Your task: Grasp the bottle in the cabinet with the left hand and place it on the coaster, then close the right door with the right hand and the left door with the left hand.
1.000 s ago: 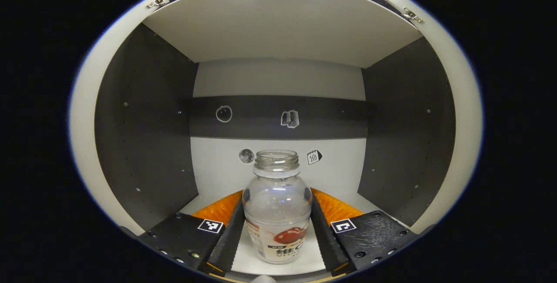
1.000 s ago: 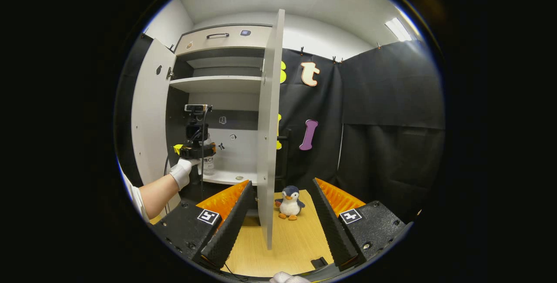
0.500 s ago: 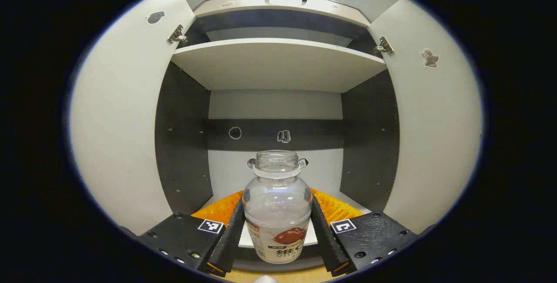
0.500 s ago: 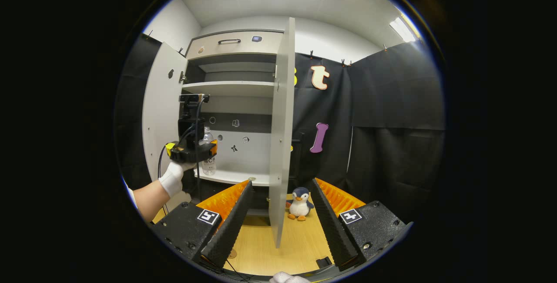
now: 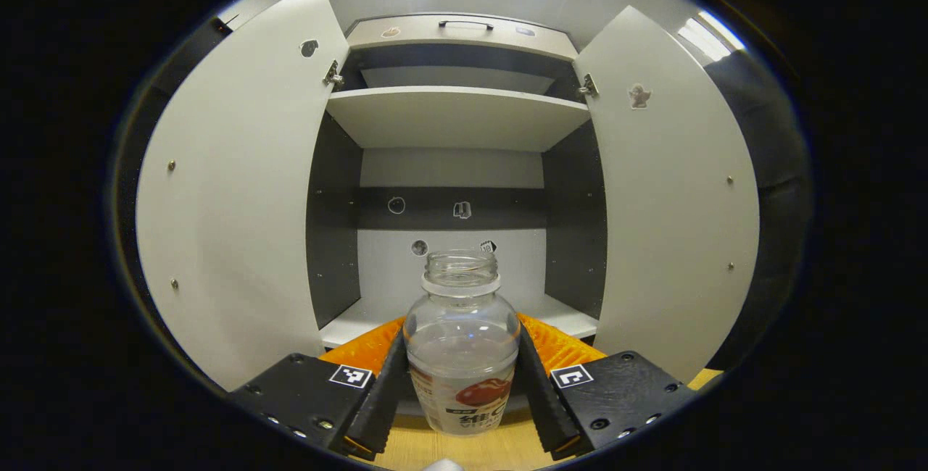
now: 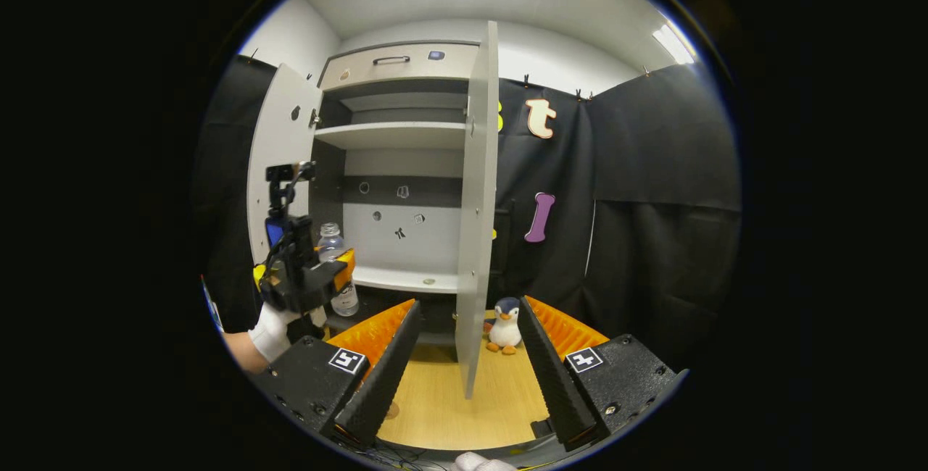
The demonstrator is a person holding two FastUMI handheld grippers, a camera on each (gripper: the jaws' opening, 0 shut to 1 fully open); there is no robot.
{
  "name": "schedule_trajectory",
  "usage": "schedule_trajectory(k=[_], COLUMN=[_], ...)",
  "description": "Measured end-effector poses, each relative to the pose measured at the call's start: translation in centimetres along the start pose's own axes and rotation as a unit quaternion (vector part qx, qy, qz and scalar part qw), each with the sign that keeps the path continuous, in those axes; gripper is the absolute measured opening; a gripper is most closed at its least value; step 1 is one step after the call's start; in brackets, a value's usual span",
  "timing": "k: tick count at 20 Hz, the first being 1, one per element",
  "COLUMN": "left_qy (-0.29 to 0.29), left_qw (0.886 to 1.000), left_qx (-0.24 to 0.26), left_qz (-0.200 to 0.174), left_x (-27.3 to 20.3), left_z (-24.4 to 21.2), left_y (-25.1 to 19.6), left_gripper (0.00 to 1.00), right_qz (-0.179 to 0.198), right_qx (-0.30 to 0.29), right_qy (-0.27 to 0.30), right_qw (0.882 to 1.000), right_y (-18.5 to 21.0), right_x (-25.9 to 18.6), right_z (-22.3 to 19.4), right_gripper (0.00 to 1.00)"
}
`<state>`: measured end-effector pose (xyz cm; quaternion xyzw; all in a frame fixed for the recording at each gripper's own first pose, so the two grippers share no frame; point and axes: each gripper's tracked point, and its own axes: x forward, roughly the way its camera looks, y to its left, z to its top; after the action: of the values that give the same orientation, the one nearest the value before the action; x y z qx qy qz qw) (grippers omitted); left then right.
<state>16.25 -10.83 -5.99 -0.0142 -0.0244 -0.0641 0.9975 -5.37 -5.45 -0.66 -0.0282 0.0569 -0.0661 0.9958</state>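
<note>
Bottle (image 5: 462, 355) label with partly visible printed characters

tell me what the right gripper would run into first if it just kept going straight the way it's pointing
Most likely the open right door: its edge stands between the open fingers of the right gripper, just ahead. Depth is hard to judge; the toy penguin sits on the table slightly right of it.

Plush penguin (image 6: 502, 325) upright on wooden tabletop (image 6: 442, 402) (small stickers on back panel)
</note>
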Motion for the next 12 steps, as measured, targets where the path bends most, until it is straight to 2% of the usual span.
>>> schedule_trajectory(k=[5,12], left_qy=[0.019,0.051], left_qw=[0.999,0.998], left_qx=[0.012,-0.025], left_qz=[-0.031,-0.042], left_x=[-3.1,-6.3], left_z=[-6.6,-15.7], left_y=[-2.4,-3.9], left_gripper=[0.74,0.74], right_qz=[-0.015,-0.031], right_qx=[-0.004,-0.017], right_qy=[0.012,0.063], right_qw=[1.000,0.997], right_y=[-1.5,-3.4], right_x=[-0.7,-1.2], right_z=[-1.1,-4.0], right_gripper=[0.83,0.83])
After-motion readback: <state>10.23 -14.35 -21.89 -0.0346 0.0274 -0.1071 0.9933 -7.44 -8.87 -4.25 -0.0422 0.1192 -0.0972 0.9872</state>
